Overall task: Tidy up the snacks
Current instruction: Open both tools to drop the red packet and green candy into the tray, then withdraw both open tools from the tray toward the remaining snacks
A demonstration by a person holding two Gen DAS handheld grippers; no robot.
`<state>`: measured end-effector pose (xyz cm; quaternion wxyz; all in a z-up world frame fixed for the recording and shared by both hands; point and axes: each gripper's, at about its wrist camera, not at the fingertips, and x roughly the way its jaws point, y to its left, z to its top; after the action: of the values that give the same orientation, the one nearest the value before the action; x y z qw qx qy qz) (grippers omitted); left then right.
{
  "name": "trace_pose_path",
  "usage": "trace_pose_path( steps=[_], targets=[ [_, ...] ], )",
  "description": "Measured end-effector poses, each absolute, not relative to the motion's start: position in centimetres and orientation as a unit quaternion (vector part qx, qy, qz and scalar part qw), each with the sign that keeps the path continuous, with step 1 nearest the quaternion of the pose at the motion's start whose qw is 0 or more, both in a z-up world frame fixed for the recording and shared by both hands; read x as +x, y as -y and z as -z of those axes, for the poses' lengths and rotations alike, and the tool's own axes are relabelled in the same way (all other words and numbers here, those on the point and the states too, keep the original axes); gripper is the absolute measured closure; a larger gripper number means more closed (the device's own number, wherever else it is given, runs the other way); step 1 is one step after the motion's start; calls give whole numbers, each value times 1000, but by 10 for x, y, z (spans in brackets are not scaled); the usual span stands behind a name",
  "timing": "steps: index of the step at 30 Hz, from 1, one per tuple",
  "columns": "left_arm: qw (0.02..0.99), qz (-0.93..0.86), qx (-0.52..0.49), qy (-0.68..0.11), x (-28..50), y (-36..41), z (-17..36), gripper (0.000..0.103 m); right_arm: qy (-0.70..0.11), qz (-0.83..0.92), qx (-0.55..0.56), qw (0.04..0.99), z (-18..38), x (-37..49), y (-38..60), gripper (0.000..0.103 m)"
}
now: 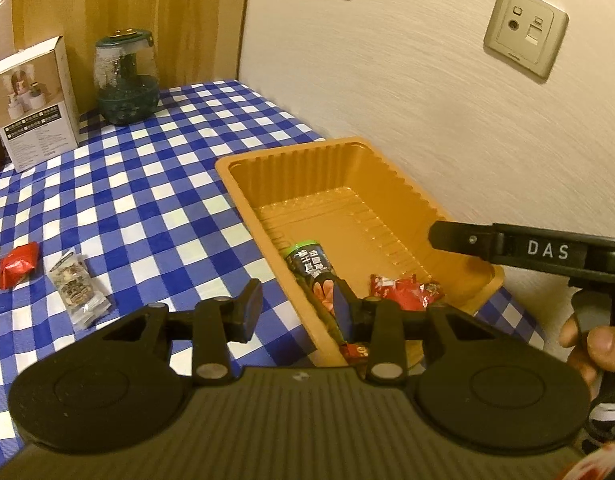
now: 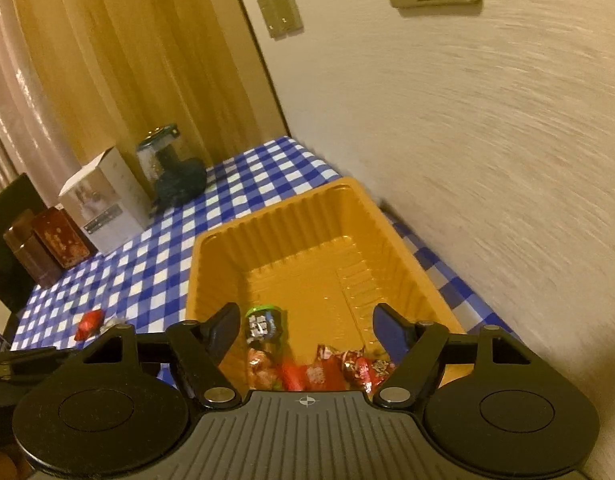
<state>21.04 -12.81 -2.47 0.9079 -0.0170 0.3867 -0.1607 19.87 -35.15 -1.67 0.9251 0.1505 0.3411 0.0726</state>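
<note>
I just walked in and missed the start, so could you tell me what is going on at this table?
A person is sorting snacks into an orange tray with two hand-held tongs. A green-topped packet and red wrapped snacks already lie in it. Both the left tongs and the right tongs are open and empty, over the tray's near end. A red snack and a clear packet wait on the checked cloth.
</note>
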Motion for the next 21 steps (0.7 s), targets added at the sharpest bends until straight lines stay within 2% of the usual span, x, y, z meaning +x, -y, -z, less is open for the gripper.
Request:
trace_pose_path(
  steps=[21],
  targets=[
    [915,129,-40,-379,165,81,-10,65,-354,-84,98,926,-20,146,309,30]
  ],
)
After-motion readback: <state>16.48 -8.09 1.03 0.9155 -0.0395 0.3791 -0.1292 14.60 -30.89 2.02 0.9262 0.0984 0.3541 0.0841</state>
